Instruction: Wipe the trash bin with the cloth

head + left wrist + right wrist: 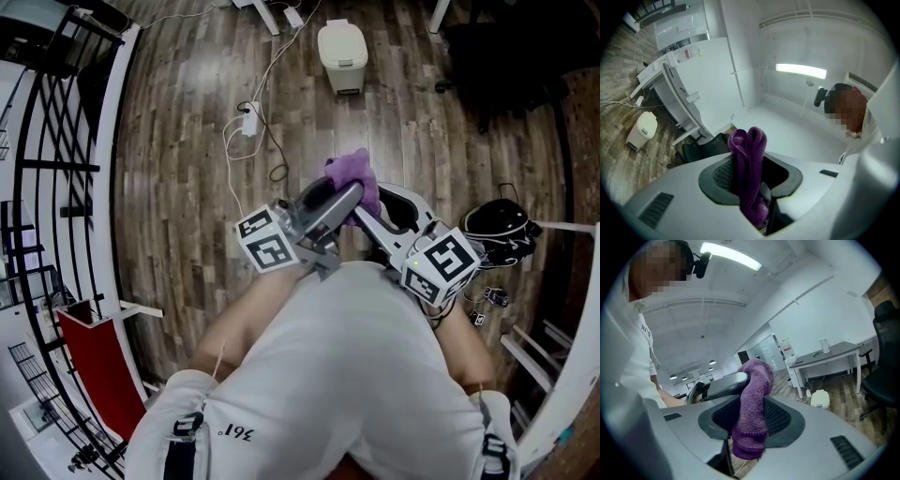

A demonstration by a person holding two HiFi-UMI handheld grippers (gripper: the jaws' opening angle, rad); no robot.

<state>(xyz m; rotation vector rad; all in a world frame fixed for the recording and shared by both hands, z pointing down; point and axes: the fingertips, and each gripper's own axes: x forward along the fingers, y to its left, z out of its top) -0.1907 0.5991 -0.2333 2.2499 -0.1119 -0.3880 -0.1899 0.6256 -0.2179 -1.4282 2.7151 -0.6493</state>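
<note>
The floor [178, 159] is brown wood planks. A black railing [42, 141] runs along it at nine o'clock. A white plug strip [249, 120] lies at eleven o'clock. A black chair [511, 56] stands at one o'clock. A red board [94, 361] shows at eight o'clock. The walls [820, 310] are white, and a long lamp [731, 257] glows overhead. A grey desk [829, 355] stands by the wall.

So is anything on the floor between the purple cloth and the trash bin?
Nothing visible. Bare wooden floor lies between the cloth and the trash bin; a white cable runs off to the left.
</note>
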